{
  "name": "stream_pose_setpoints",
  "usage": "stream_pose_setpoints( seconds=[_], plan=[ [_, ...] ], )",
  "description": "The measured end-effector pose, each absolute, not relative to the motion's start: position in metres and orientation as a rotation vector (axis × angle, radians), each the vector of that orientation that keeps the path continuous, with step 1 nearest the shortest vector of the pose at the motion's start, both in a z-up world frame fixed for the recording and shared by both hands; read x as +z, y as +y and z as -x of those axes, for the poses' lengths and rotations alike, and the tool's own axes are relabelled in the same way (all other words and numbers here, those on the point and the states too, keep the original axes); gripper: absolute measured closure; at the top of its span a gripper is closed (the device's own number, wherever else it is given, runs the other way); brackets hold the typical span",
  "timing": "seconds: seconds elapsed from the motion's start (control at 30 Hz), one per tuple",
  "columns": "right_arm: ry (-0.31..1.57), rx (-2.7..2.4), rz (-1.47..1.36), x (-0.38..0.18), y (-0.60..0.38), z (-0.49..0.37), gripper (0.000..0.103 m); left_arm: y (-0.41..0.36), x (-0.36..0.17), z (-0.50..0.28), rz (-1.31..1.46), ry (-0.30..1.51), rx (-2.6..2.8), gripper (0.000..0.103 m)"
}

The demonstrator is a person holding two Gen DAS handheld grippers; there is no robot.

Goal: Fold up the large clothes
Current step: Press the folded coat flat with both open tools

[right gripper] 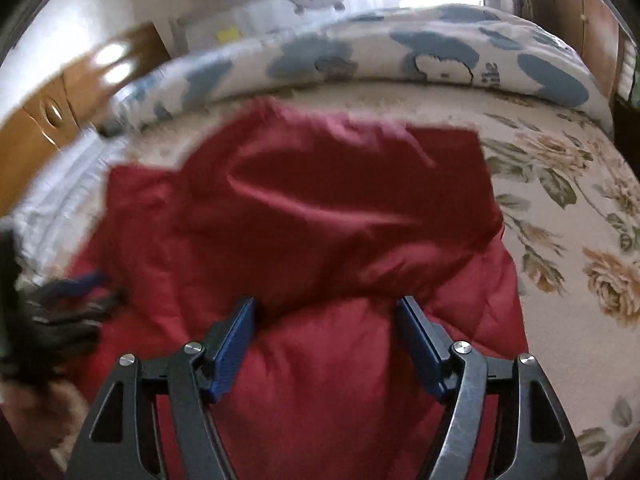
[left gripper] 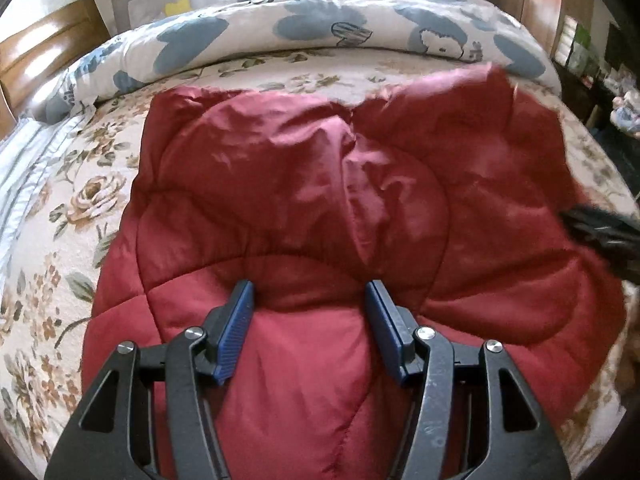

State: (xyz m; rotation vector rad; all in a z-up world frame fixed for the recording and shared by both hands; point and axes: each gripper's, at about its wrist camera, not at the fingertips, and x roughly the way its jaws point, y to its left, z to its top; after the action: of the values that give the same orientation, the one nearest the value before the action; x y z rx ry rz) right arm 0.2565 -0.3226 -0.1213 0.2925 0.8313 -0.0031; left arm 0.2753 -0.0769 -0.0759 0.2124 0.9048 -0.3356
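Both grippers, left gripper (left gripper: 308, 292) and right gripper (right gripper: 326, 308), are hovering with jaws apart, gripping nothing, over the red quilted jacket (left gripper: 320, 184) lying on the floral bedspread (left gripper: 60, 208).

Dark red quilted padded garment (left gripper: 304, 208) lay spread on the floral bedspread, shiny fabric, stitched in large panels, puffy and wrinkled. One flap was folded over across the upper part, leaving a straight edge toward the rolled duvet.

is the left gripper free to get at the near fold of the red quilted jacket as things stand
Probably yes: the left gripper is open right over the red quilted jacket, nothing lies between, and the right gripper is off to the side.
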Motion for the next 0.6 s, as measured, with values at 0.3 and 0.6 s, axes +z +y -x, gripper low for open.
stream_pose_setpoints(
  seconds=[0.3,0.6],
  plan=[
    [0.869,-0.064,-0.461,-0.145,-0.365,-0.288,0.023,-0.026,-0.079,-0.316,-0.077,0.959,-0.222,0.045],
    [0.847,-0.061,-0.573,-0.163,-0.38,-0.292,0.021,-0.024,-0.1,-0.348,0.0,1.049,-0.214,0.045]
  ],
)
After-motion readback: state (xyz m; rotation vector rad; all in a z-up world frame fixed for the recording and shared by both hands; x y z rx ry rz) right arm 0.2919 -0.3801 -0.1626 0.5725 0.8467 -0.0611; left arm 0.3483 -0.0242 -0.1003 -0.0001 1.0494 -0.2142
